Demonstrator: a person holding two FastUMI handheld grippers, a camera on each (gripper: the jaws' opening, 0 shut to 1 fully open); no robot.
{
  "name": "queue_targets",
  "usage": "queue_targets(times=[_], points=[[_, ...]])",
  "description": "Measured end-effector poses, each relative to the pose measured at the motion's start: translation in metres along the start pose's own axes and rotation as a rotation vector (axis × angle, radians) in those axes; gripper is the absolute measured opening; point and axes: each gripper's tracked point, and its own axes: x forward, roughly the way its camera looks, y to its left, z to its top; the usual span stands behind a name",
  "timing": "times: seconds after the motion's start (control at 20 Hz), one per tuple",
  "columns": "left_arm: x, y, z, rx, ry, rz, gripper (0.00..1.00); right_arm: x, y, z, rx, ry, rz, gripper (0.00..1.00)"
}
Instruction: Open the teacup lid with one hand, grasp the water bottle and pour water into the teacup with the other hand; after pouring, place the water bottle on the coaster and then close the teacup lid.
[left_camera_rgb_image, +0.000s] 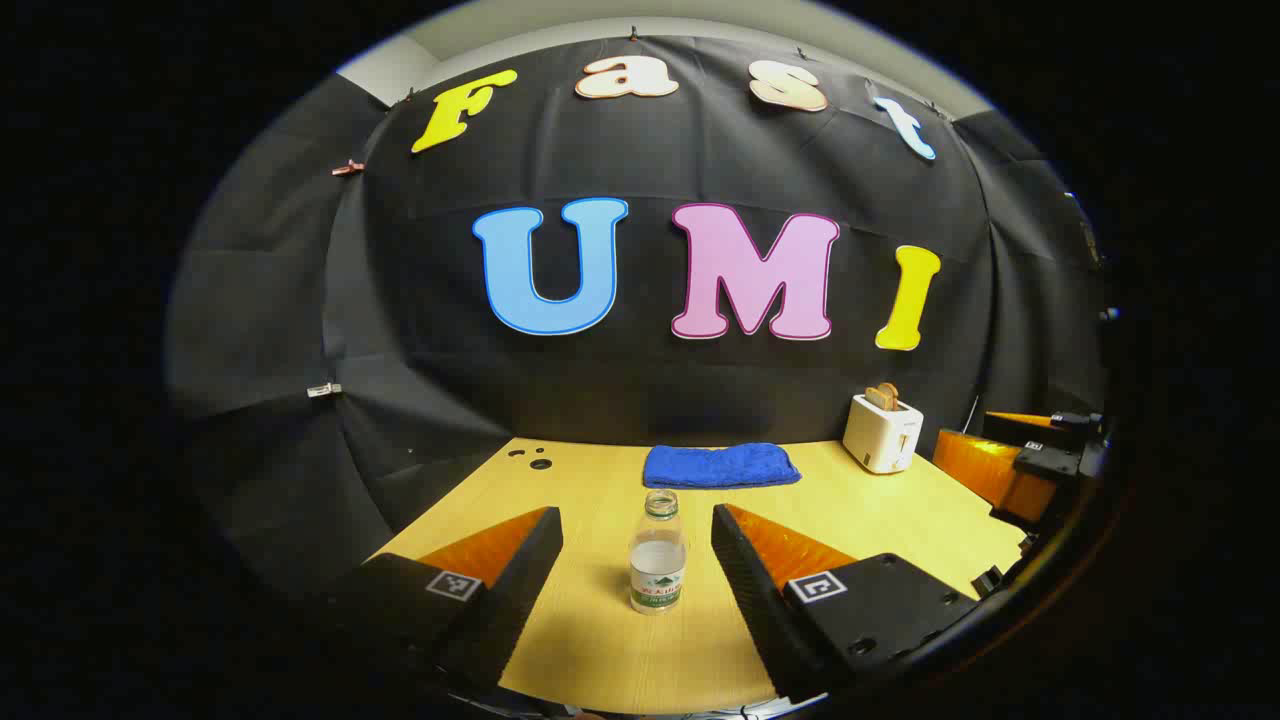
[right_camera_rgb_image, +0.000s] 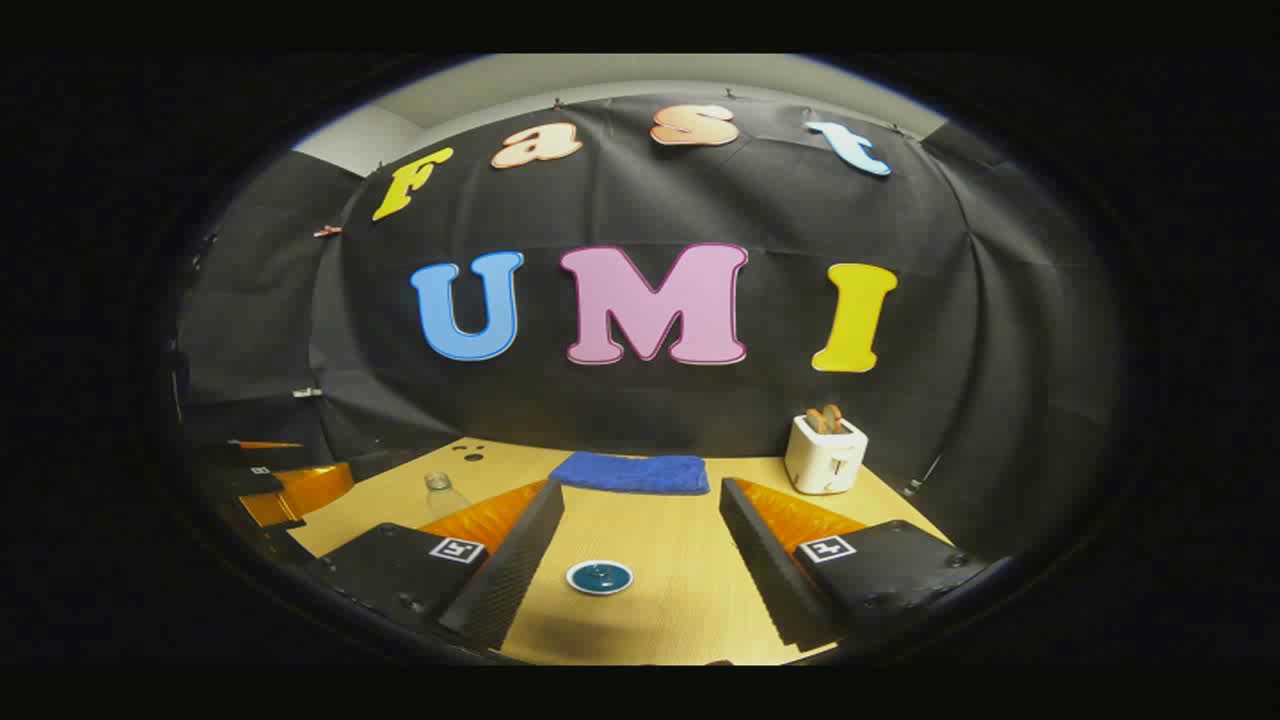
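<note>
In the left gripper view, the bottle (left_camera_rgb_image: 657, 553) stands upright on the table (left_camera_rgb_image: 880, 510), without cap, between the left gripper's (left_camera_rgb_image: 637, 528) fingers, which are wide apart and do not touch it. In the right gripper view, the right gripper (right_camera_rgb_image: 641, 502) is also spread, with the teal lid (right_camera_rgb_image: 599, 577) between its fingers. A blue towel (left_camera_rgb_image: 721, 466) and a toaster (left_camera_rgb_image: 882, 432) are behind.
</note>
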Motion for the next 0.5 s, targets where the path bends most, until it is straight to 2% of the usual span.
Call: queue_targets(times=[0.15, 0.3, 0.5], points=[[0.007, 0.009, -0.017, 0.014, 0.022, 0.031, 0.96, 0.005, 0.005, -0.019, 0.016, 0.047, 0.032, 0.98], [0.008, 0.005, -0.024, 0.003, 0.044, 0.016, 0.95, 0.006, 0.007, -0.028, 0.038, 0.082, 0.037, 0.98], [0.008, 0.002, -0.026, 0.013, 0.048, -0.007, 0.95, 0.008, 0.010, -0.034, 0.009, 0.089, 0.049, 0.97]])
